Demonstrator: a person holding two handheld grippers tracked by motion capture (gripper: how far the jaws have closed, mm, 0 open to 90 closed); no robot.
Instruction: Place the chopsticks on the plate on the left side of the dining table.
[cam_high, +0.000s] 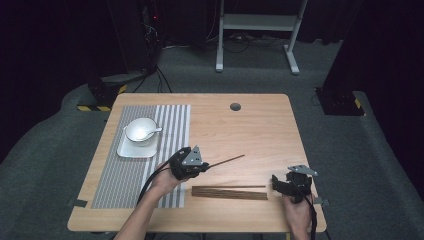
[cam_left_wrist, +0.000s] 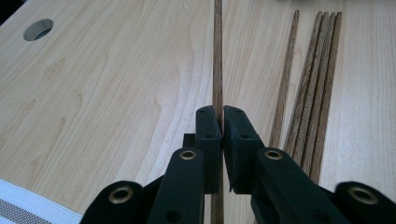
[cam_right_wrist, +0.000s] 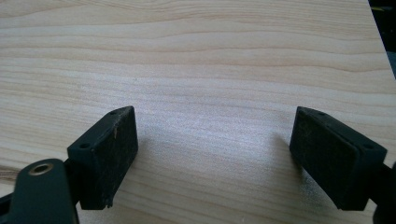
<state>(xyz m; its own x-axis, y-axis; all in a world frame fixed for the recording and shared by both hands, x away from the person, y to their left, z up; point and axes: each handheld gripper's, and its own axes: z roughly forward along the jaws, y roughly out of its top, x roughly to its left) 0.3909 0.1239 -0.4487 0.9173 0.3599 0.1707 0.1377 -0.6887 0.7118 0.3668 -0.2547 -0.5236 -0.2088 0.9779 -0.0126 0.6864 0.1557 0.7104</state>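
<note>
Nearest the person, the right gripper (cam_high: 295, 186) hovers low over the bare light wooden table (cam_high: 260, 125) near its front right corner, jaws spread wide with nothing between them; the right gripper view shows plain wood grain between the two black pads (cam_right_wrist: 105, 154). Just to its left, the bundle of dark brown wooden chopsticks (cam_high: 230, 192) lies flat on the table, sticks side by side and parallel to the front edge.

A little farther in, the left gripper (cam_high: 192, 164) is clamped on a single dark brown wooden chopstick (cam_high: 227, 161), gripping it near one end so the rest points out to the right and slightly away. In the left gripper view that single chopstick (cam_left_wrist: 218, 56) runs straight ahead out of the closed jaws, with the remaining bundle (cam_left_wrist: 313, 93) lying on the table to its right, apart from it.

Judging from this, the step in hand is carrying one stick from the pile toward the place setting. Farther left, the grey-and-white striped placemat (cam_high: 170, 125) holds a white square plate (cam_high: 131, 150) with a white round bowl (cam_high: 137, 131) and a white spoon (cam_high: 150, 132) resting in it. The next move probably calls for swinging the stick left over the mat and laying it flat beside the plate, keeping the grip firm so it does not pivot
</note>
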